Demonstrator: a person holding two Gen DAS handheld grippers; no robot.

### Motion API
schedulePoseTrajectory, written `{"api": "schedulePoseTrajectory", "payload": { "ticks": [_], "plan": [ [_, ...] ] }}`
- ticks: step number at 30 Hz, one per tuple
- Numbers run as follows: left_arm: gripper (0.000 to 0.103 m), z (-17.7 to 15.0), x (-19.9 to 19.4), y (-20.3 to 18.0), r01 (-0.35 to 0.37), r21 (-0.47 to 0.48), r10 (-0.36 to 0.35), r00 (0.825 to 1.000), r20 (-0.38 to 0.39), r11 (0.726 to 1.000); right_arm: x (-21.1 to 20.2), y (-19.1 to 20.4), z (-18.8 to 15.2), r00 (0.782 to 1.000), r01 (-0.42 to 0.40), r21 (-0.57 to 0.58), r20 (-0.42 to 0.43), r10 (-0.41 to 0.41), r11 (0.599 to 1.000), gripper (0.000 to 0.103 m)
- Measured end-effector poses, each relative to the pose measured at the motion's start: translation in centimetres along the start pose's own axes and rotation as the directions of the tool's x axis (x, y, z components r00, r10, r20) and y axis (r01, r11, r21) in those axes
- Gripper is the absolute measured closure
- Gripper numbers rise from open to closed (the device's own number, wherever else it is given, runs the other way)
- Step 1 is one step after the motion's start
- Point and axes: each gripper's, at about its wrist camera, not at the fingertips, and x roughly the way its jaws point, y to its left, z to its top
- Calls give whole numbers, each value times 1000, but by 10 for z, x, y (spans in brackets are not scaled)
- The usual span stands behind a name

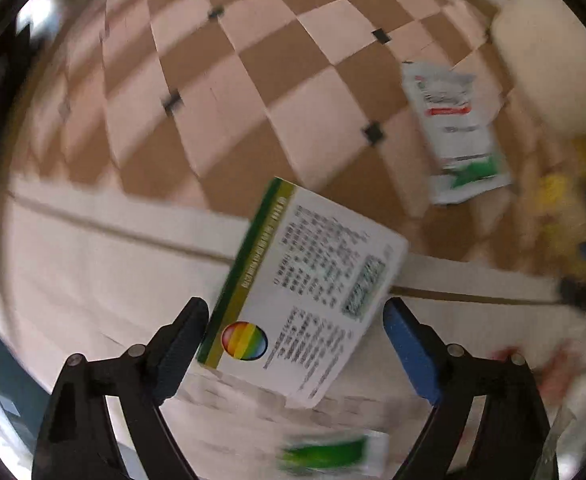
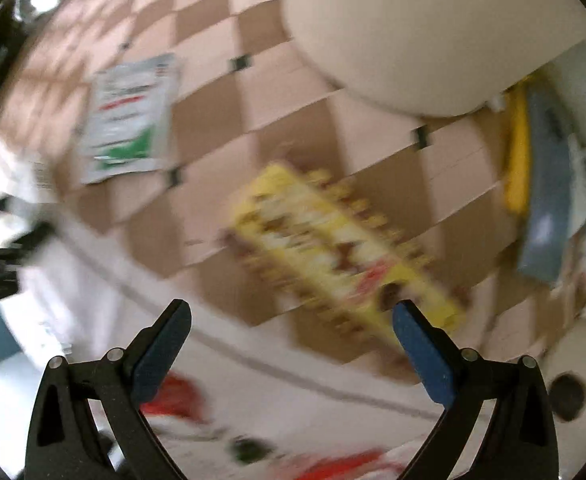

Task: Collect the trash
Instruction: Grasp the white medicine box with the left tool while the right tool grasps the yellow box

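In the left wrist view a white box (image 1: 313,280) with a green and yellow edge and a rainbow circle sits tilted between the fingers of my left gripper (image 1: 295,312). The jaws are wide apart; I cannot tell if the pads touch it. A white and green packet (image 1: 457,132) lies on the checkered floor beyond. In the right wrist view my right gripper (image 2: 291,312) is open and empty above a blurred yellow wrapper (image 2: 341,248). The white and green packet (image 2: 129,120) lies to the upper left.
A white bag or bin opening (image 2: 253,420) with red and green wrappers lies below both grippers. A large beige rounded object (image 2: 433,32) stands top right. A yellow and blue item (image 2: 541,200) lies at the right. The floor (image 1: 253,60) is brown and cream tiles.
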Motion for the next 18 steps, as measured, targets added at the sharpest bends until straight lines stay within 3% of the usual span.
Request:
{"api": "schedulePoseTrajectory", "payload": {
  "ticks": [2,3,5,8,12,14,17,18],
  "plan": [
    [14,-1,-7,4,64,-41,-64,998,7,997,-11,-7,-2,995,-101,19,8,101,995,1],
    [14,0,-10,3,48,-30,-47,999,23,998,-14,-9,-1,995,-94,12,14,94,995,1],
    [13,-4,-16,-5,-53,36,51,997,63,998,-16,-16,1,999,20,-43,30,-19,999,1],
    [13,0,-6,-21,-182,148,173,983,69,972,-4,-27,10,988,152,-105,15,-152,983,1],
    [18,6,5,-26,-179,142,173,984,53,974,9,-35,20,963,268,-153,18,-268,951,1],
    [37,7,3,-25,-133,99,128,990,58,986,10,-36,21,966,256,-130,6,-257,958,2],
    [37,8,0,-19,-116,34,114,991,69,993,6,-43,19,982,188,-73,-18,-190,980,14],
    [37,8,0,-17,-118,13,117,991,72,993,3,-46,18,992,123,-43,-34,-124,992,25]
  ]
}}
